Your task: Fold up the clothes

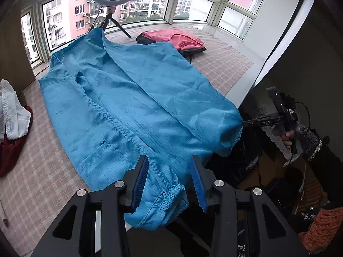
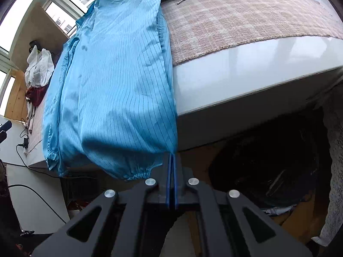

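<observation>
A blue pinstriped garment (image 1: 133, 98) lies spread over the checked cloth of the table, its elastic cuffs hanging past the near edge. My left gripper (image 1: 169, 165) stands open, blue pads on either side of one gathered cuff (image 1: 171, 192) without pressing it. In the left wrist view my right gripper (image 1: 246, 123) reaches in from the right and pinches the garment's other corner. In the right wrist view that right gripper (image 2: 172, 156) is shut on the lower corner of the blue garment (image 2: 120, 81), which drapes over the table edge.
A folded pink garment (image 1: 180, 39) on a dark one lies at the far side. White and dark red clothes (image 1: 12, 115) are heaped at the left. A ring light on a tripod (image 1: 111, 19) stands by the windows. The white table edge (image 2: 246, 72) is bare.
</observation>
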The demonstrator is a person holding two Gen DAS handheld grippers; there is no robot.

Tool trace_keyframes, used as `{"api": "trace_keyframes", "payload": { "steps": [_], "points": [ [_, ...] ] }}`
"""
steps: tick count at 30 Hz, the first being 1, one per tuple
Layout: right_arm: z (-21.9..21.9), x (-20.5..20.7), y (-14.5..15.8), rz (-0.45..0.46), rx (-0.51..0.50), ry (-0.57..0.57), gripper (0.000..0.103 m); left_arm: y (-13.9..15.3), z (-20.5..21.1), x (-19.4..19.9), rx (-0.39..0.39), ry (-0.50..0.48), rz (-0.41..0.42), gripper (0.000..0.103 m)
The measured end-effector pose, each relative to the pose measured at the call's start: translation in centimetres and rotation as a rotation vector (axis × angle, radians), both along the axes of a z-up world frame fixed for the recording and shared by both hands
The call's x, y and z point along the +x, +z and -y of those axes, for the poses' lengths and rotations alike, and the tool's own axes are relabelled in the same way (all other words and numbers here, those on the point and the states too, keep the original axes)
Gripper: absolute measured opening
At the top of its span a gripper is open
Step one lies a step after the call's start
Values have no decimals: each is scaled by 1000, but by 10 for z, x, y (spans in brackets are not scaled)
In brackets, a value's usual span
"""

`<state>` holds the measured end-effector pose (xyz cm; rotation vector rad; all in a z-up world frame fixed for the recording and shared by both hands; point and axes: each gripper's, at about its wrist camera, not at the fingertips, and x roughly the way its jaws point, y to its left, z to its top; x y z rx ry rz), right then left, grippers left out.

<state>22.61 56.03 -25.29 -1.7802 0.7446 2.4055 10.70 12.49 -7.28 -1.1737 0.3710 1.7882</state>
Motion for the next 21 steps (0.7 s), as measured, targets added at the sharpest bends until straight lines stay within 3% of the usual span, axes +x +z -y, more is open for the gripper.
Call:
{"api": "trace_keyframes", "payload": {
  "steps": [1, 3, 10, 12, 15, 19, 21],
  "points": [
    [0, 0, 2, 10, -20, 4, 10, -8, -7, 5, -3, -14, 17, 39],
    [0, -1, 16, -24, -18, 3, 32, -21, -30, 20, -19, -50, 20, 39],
    [-27, -53, 90, -245, 76, 42, 34, -60, -120, 77, -84, -185, -10, 39],
    [-43, -80, 100, -248, 101, 93, 34, -66, -152, 92, -90, -219, -32, 39],
    [-61, -127, 98, -218, 100, 154, 35, -76, -199, 101, -101, -218, -41, 41],
    [-74, -181, 84, -181, 79, 260, 36, -88, -246, 92, -109, -169, 16, 42],
    [-79, -204, 70, -172, 52, 304, 43, -89, -260, 83, -103, -128, 23, 43]
  ]
}}
